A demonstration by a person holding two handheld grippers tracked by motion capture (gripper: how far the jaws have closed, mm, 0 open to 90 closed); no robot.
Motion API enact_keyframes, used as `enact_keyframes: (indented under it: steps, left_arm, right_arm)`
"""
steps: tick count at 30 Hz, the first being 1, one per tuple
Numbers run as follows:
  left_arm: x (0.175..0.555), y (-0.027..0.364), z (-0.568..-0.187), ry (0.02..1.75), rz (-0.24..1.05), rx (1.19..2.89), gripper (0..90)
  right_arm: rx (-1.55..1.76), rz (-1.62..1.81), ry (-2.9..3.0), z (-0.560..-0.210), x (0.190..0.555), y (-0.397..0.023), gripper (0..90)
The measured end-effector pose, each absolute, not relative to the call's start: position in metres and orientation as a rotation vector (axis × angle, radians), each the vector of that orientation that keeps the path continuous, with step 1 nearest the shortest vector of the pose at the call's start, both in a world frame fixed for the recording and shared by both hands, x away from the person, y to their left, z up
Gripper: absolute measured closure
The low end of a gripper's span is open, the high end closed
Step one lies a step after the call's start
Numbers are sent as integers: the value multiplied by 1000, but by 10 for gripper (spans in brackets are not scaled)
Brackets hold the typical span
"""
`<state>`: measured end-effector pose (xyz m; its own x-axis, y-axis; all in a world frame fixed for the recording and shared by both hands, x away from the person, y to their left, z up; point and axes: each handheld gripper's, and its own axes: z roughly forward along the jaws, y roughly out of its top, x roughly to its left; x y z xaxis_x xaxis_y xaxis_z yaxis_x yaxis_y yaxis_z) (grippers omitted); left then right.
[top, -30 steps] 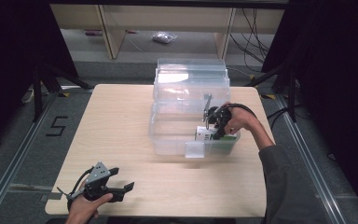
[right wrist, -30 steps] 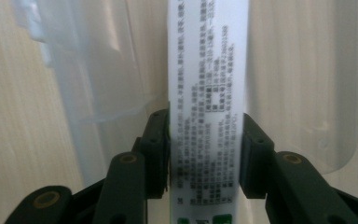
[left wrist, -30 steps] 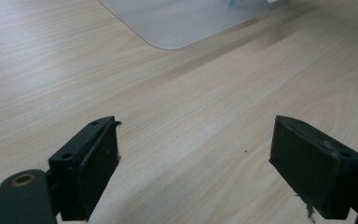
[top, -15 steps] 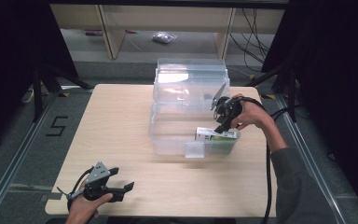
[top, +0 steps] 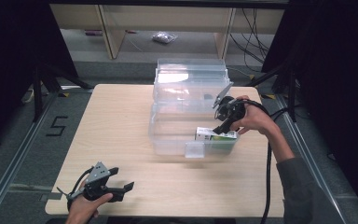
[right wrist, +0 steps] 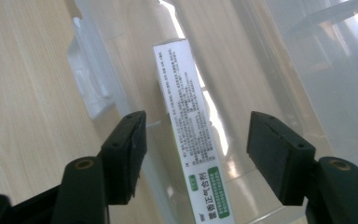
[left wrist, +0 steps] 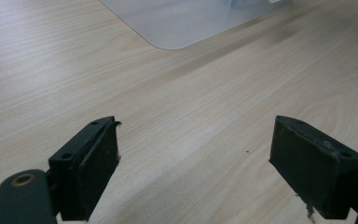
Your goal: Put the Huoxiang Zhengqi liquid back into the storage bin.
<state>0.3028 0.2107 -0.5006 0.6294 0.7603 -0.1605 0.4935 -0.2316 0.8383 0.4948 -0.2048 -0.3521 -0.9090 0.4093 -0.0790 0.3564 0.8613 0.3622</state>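
Observation:
A clear plastic bin (top: 168, 140) stands mid-table with its lid tipped up behind it. A white and green box (top: 216, 135) lies flat in the bin's near right corner. My right gripper (top: 220, 127) hovers just above that box, pointing down at it. In the right gripper view the jaws have just been opening; the right gripper (right wrist: 196, 135) stands open, and the box (right wrist: 186, 93) lies well below the pads, untouched, against the bin wall (right wrist: 261, 70). My left gripper (top: 122, 178) rests open at the table's near left corner. The left gripper (left wrist: 193, 140) has bare wood between its jaws.
The wooden table (top: 121, 121) has open room left of the bin. A latch tab (top: 194, 149) sticks out of the bin's front wall. A black cable (top: 266, 177) trails from the right gripper along the table's right edge. A bin corner (left wrist: 182, 23) lies ahead of the left gripper.
The right gripper has lifted up out of the bin and its jaws have spread, leaving the box lying in the bin. The left gripper has stayed in place.

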Motion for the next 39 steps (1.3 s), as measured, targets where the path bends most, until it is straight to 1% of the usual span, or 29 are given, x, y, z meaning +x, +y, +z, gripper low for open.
enact_keyframes:
  steps: [4, 5, 10, 18, 25, 27, 31, 35, 36, 37, 39]
  left_arm:
    - [303, 211, -501, 995, 351, 1893, 148]
    - [303, 211, -500, 994, 352, 1897, 148]
    - [303, 211, -501, 991, 351, 1901, 148]
    - [303, 211, -501, 992, 352, 1901, 148]
    - [304, 211, -501, 993, 353, 1902, 148]
    - [303, 211, -501, 993, 354, 1903, 148]
    - [303, 211, -501, 993, 354, 1903, 148]
    - [303, 211, -501, 994, 354, 1902, 148]
    - [303, 211, -501, 993, 354, 1902, 148]
    - [304, 211, -501, 994, 354, 1902, 148]
    - [303, 211, -501, 993, 355, 1903, 148]
  right_arm:
    - [652, 552, 2853, -353, 491, -205, 315]
    - [714, 575, 2840, -353, 488, -206, 310]
    - [813, 737, 2773, -353, 480, -207, 277]
    - [920, 830, 2725, -355, 465, -211, 236]
    - [937, 902, 2678, -360, 459, -218, 239]
    - [1031, 895, 2664, -360, 453, -217, 251]
    - [1020, 927, 2637, -362, 450, -218, 251]
    - [1041, 947, 2619, -365, 445, -218, 243]
    - [1102, 925, 2633, -363, 441, -216, 239]
    - [1049, 955, 2643, -365, 442, -217, 241]
    - [1073, 974, 2626, -366, 439, -216, 231]
